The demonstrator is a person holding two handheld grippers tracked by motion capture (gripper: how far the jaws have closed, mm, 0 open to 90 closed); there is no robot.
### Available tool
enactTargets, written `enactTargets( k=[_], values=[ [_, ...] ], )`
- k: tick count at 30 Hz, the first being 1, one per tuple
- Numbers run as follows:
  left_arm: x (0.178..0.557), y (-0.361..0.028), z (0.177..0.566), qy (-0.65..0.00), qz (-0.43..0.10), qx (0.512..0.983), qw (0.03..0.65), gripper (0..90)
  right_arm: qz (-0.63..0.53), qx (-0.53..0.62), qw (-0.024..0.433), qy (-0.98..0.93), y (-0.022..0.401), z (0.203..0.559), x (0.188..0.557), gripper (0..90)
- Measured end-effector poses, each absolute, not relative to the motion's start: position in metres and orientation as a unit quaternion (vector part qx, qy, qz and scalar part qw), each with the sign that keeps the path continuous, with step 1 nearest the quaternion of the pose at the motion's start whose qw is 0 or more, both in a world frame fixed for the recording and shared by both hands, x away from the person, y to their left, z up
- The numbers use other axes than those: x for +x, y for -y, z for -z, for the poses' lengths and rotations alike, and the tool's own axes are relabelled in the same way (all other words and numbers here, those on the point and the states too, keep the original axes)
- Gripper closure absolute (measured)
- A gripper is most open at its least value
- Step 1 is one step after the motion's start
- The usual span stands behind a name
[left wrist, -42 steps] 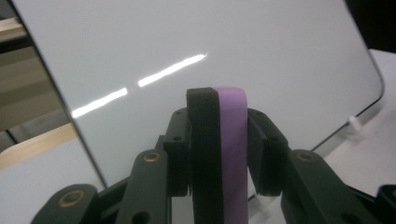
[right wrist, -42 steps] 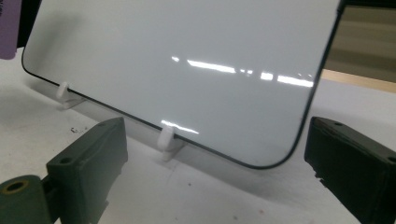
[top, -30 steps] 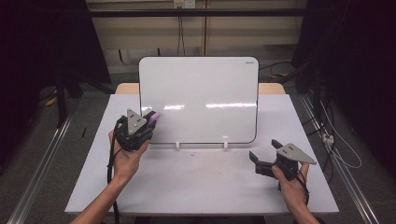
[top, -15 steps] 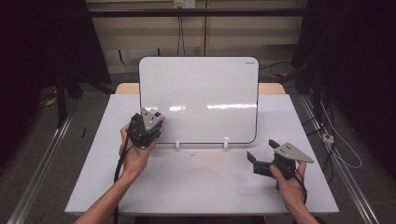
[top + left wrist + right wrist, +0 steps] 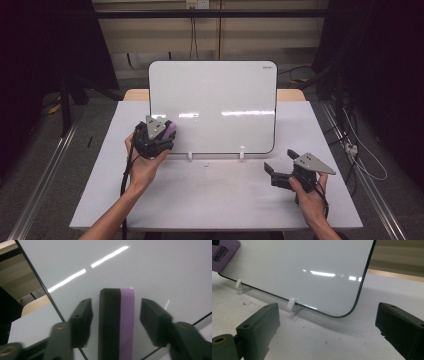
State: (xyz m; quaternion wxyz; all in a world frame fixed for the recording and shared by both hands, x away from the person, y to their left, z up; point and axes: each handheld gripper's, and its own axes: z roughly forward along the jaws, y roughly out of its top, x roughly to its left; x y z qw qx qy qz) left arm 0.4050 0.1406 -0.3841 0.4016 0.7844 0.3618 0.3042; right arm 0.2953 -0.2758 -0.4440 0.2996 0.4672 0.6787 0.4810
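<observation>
A purple-and-black eraser (image 5: 117,322) sits against the lower left corner of the upright whiteboard (image 5: 215,105), between the left gripper's (image 5: 159,136) fingers (image 5: 81,320), which have just been opening and now stand apart, clear of it on both sides. At the near right of the white table (image 5: 220,195), well apart from the eraser, the right gripper (image 5: 280,169) rests with its fingers wide apart, holding nothing.
</observation>
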Motion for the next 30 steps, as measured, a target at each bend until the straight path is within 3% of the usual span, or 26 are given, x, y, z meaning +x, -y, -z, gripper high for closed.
enactTargets(
  k=[5,9,21,30],
  values=[
    [0.406,-0.143,0.383,-0.365,-0.291,0.775,0.426,18.3,-0.482,0.468,0.299,-0.678,0.276,0.444,0.296,5.3],
    [0.406,-0.146,0.382,-0.373,-0.291,0.764,0.439,9.0,-0.482,0.468,0.299,-0.678,0.276,0.444,0.295,5.3],
    [0.389,-0.163,0.376,-0.381,-0.249,0.746,0.486,4.3,-0.482,0.470,0.299,-0.676,0.278,0.444,0.294,5.2],
    [0.369,-0.173,0.377,-0.381,-0.260,0.739,0.492,4.3,-0.483,0.471,0.297,-0.675,0.279,0.446,0.294,5.3]
  ],
)
